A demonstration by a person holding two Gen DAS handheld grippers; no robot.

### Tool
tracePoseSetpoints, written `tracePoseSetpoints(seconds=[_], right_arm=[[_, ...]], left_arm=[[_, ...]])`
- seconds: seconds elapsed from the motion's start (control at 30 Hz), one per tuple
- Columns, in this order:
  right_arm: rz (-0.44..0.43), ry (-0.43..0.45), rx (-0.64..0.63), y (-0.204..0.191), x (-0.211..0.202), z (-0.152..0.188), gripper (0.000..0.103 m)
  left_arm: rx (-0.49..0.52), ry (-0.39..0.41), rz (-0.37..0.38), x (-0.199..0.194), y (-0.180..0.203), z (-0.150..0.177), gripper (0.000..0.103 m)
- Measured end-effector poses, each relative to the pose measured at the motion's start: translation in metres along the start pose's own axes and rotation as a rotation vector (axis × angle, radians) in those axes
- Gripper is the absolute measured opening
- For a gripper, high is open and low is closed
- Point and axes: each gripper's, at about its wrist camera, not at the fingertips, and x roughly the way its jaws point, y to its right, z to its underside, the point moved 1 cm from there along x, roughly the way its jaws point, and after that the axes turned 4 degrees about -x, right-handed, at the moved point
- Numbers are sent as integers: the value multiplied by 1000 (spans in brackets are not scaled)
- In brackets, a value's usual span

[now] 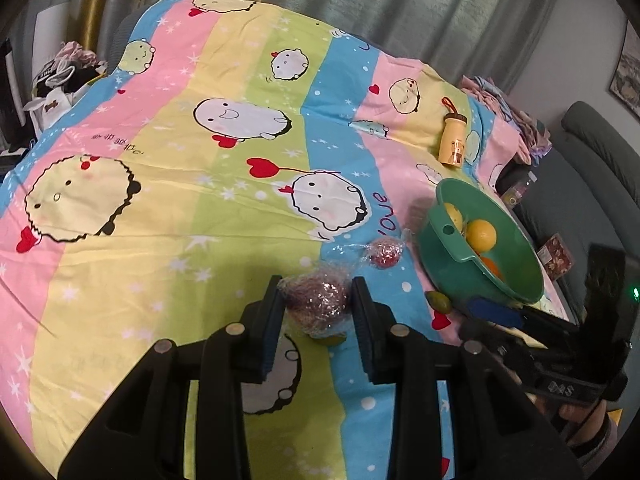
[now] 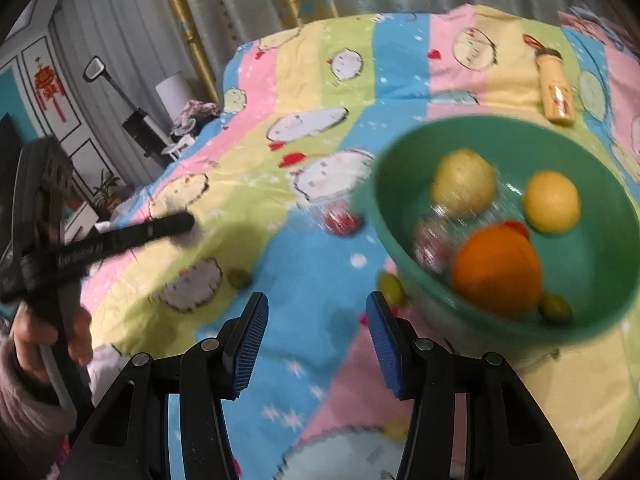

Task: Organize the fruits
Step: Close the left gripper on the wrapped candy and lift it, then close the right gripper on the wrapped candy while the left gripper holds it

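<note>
Left wrist view: a wrapped fruit [image 1: 318,304] is pinched by the left gripper [image 1: 316,312]; several fruits are already gathered in the green bowl [image 1: 520,240], another wrapped red fruit [image 1: 385,254] is left on the sheet, and the right gripper [image 2: 316,344] is held spread and empty.

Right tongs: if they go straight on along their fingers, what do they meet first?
Probably the bare bedsheet: the right tongs are empty and point down at it. The green bowl sits just right of that line, though depth is unclear.

A home bedroom: cartoon bedsheet [image 1: 168,208], curtains [image 1: 360,4], sofa [image 1: 592,168].
</note>
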Motion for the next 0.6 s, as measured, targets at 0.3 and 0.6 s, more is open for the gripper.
tracePoseSetpoints(seconds=[0.3, 0.6], right_arm=[[118, 8, 102, -15, 50, -22, 52], [259, 54, 351, -1, 91, -31, 52]], left_arm=[[-27, 22, 48, -15, -17, 4, 33], [-41, 36, 112, -25, -35, 8, 33]])
